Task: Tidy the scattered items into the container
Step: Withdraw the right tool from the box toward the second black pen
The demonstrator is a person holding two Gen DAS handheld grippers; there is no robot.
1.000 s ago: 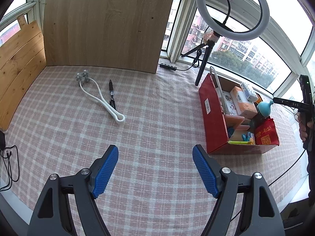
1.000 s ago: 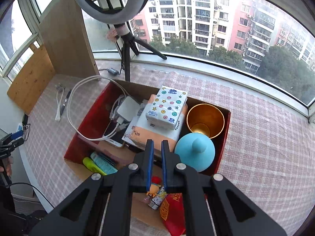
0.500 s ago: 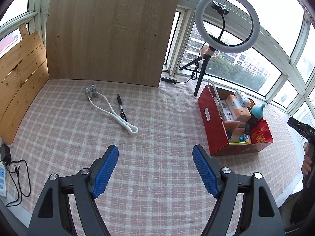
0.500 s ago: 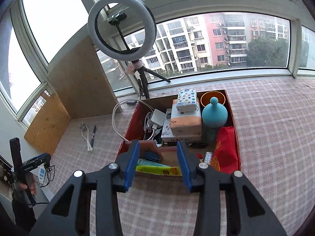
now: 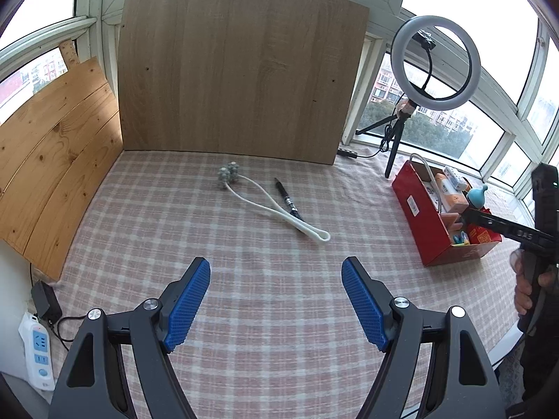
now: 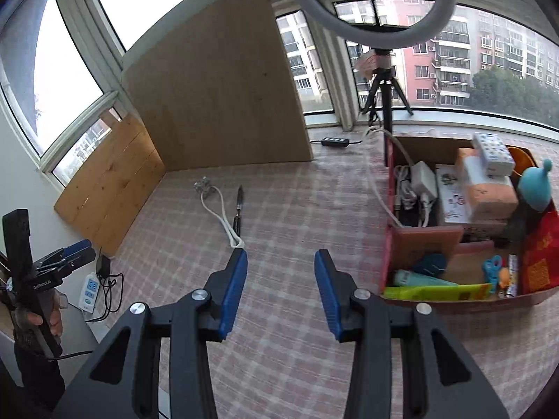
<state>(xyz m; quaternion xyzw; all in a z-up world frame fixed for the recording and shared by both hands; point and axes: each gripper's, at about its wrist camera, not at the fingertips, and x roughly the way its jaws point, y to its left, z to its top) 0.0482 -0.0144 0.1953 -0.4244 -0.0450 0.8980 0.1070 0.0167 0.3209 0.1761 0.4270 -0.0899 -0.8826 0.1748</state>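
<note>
A white neck massager [image 5: 265, 202] with grey roller balls and a black pen [image 5: 287, 199] lie side by side on the checked tablecloth, far ahead of my open, empty left gripper [image 5: 276, 300]. Both also show in the right wrist view, the massager [image 6: 217, 209] and the pen [image 6: 239, 209], just beyond my open, empty right gripper [image 6: 280, 289]. The red cardboard box [image 5: 419, 216], full of items, stands at the right; in the right wrist view the box [image 6: 391, 244] is to the right of my gripper.
A ring light on a tripod [image 5: 433, 66] stands behind the box. Wooden boards [image 5: 241, 70] wall the back and left. A power strip [image 5: 38, 349] and cables lie past the table's left edge. A black USB hub [image 6: 335, 142] lies by the window.
My right gripper opened and swung left, away from above the box toward the pen and massager. My left gripper pulled back and turned left, still open.
</note>
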